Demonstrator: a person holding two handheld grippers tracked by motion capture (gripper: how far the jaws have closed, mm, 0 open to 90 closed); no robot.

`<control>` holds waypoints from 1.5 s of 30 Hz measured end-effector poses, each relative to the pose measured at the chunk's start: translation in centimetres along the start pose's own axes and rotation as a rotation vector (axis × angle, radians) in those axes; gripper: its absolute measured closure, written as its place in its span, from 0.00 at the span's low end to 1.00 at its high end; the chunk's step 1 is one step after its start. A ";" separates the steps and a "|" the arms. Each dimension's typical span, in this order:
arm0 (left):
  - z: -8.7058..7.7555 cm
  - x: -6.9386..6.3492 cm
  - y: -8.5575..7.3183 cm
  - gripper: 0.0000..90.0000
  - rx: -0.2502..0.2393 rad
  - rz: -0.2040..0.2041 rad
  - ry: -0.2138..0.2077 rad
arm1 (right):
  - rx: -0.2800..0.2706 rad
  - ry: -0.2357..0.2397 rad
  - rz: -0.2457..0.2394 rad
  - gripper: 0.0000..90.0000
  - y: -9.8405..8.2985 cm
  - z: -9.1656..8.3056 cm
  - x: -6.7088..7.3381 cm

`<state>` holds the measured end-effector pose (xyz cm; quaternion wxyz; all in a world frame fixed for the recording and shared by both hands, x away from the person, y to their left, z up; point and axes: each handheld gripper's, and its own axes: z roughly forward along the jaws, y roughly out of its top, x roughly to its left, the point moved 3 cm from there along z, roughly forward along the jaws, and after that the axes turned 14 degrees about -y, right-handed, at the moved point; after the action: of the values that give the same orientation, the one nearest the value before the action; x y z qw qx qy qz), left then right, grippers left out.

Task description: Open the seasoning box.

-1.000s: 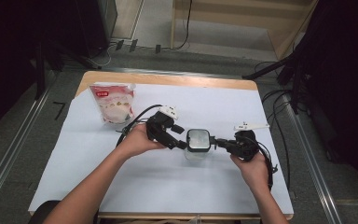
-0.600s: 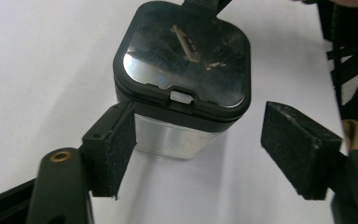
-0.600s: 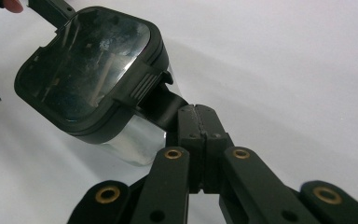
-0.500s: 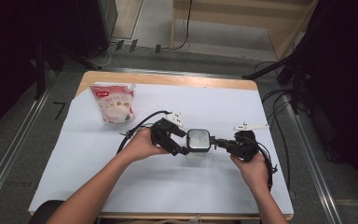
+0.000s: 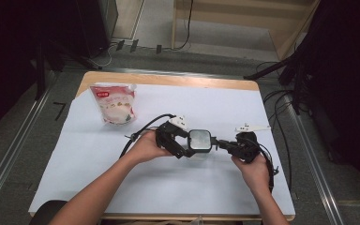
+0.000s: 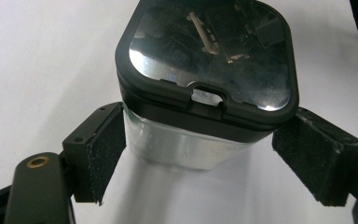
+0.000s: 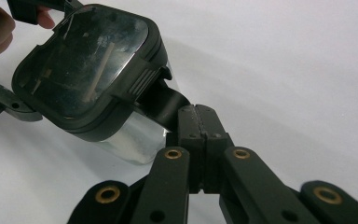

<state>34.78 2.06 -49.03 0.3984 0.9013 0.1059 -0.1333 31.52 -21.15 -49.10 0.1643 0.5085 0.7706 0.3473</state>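
I count one lidded jar [image 5: 199, 143] mid-table, nearer the front edge, and one pouch [image 5: 115, 104] at the back-left corner. My left gripper [image 6: 209, 158] has just been opening, its pads straddling the jar. My right gripper [image 7: 193, 122] is clenched on the lid's tab [image 7: 161, 103].

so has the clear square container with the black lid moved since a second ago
No. In the high view the clear square container with the black lid sits at the same spot on the white table sheet, the same way from the white and red pouch.
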 end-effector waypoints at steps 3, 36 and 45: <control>0.0 0.0 0.0 0.21 0.003 0.009 0.007 | -0.002 -0.004 0.001 1.00 0.0 0.0 0.0; -0.4 0.1 0.5 0.20 -0.012 0.017 0.008 | -0.003 -0.017 -0.010 1.00 -0.1 0.0 0.3; -0.9 -0.1 0.8 0.20 -0.029 0.043 0.010 | -0.003 -0.020 -0.010 1.00 0.0 0.0 0.4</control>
<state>35.01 2.19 -47.91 0.4136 0.8982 0.0903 -0.1184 31.32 -20.75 -49.08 0.1745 0.5077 0.7709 0.3428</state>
